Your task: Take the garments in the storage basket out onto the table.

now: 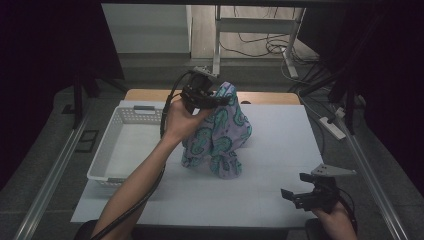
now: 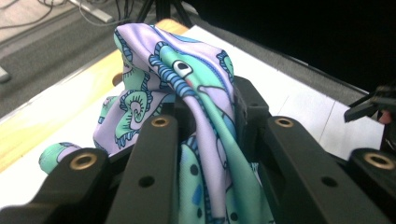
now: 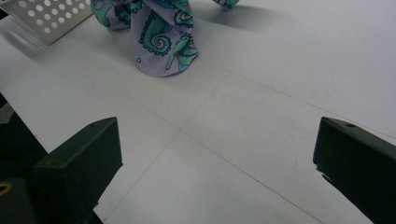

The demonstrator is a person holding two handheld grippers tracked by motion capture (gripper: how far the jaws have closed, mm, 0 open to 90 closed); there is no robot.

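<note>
We see the left gripper (image 1: 223,100) clamping the lilac, teal-patterned fabric garment (image 1: 222,135), its jaw tips buried in folds. The right gripper (image 1: 292,196) hovers near the table's front edge, jaws wide; the garment's top is cut off in its view.

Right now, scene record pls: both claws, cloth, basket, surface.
left claw: shut on patterned cloth, raised over the table
cloth: lilac with teal swirls, hanging from the pinch, lower folds on the white table
right claw: open, holding nothing, low at near right edge
basket: white, perforated, left of cloth, nothing seen inside
</note>
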